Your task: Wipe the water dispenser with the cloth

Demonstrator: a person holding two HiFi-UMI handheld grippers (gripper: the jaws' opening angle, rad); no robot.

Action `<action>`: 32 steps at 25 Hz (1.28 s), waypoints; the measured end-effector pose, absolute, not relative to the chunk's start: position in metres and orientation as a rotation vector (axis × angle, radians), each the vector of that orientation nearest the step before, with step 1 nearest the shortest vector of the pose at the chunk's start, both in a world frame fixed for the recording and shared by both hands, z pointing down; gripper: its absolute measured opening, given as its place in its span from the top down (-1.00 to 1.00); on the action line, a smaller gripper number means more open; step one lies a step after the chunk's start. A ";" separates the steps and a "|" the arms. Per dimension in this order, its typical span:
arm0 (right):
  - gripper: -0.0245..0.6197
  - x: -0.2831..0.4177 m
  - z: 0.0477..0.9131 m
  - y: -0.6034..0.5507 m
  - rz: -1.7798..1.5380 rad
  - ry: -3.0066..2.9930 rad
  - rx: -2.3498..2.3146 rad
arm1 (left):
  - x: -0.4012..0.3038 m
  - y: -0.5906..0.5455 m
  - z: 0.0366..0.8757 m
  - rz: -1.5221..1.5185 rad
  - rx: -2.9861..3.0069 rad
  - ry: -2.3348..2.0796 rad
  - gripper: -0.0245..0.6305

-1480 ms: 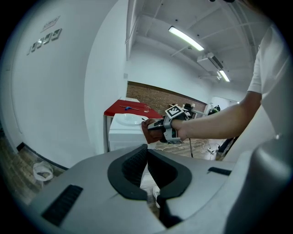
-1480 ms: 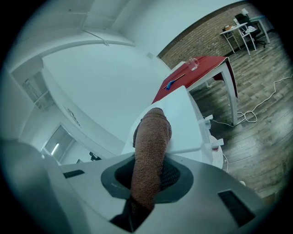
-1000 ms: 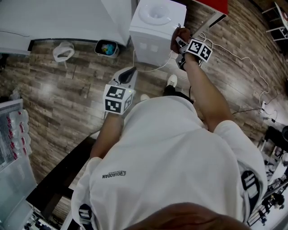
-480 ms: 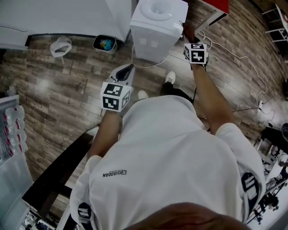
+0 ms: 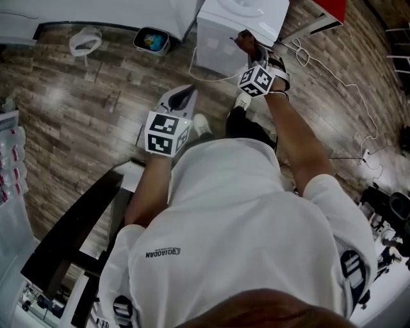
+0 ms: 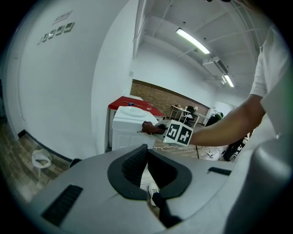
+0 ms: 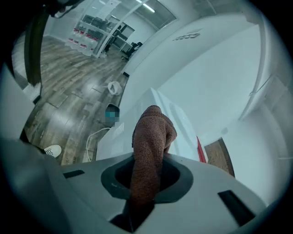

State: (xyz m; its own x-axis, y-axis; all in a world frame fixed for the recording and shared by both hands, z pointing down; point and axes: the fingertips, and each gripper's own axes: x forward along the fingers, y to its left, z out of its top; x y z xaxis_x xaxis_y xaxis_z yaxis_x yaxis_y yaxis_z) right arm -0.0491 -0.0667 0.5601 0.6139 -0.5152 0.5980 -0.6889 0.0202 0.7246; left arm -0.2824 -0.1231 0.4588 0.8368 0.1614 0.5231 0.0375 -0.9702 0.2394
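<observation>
At the dispenser's (image 5: 218,38) top edge, we held the cloth (image 7: 150,137) pinched in the right gripper's (image 7: 147,176) fingers (image 7: 116,177) against it, while the left gripper's (image 6: 147,157) fingers (image 6: 132,167) hung closed and empty well back, so wiping seemed under way with most faces left undone.

Around me: a plank floor and office clutter.

Under my feet runs a grey-brown wood-plank floor (image 5: 83,115). Against the white wall (image 5: 96,13) stands a small bin (image 5: 151,40) with something colourful inside, and a crumpled white bag (image 5: 84,40) lies near it, apart. A thin white cord (image 5: 301,56) loops across the boards on my right, beside a red-topped surface (image 5: 330,11). A dark bench (image 5: 64,246) sits at my lower left, and racks of red-labelled bottles (image 5: 11,173) are past it. Strip lights (image 6: 193,41) glow overhead.
</observation>
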 end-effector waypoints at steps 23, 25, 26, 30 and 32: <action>0.76 -0.058 0.740 -0.082 0.343 -1.145 1.425 | -0.277 -0.135 0.540 0.861 2.553 -0.015 0.93; 0.76 -0.059 0.755 -0.085 0.368 -1.158 1.418 | -0.277 -0.134 0.547 0.867 2.539 -0.029 0.94; 0.76 -0.059 0.763 -0.086 0.381 -1.162 1.413 | -0.277 -0.134 0.551 0.870 2.531 -0.038 0.93; 0.76 -0.065 0.802 -0.084 0.453 -1.185 1.368 | -0.278 -0.134 0.562 0.870 2.495 -0.079 0.93; 0.76 -0.066 0.821 -0.082 0.483 -1.186 1.351 | -0.279 -0.133 0.567 0.871 2.477 -0.095 0.93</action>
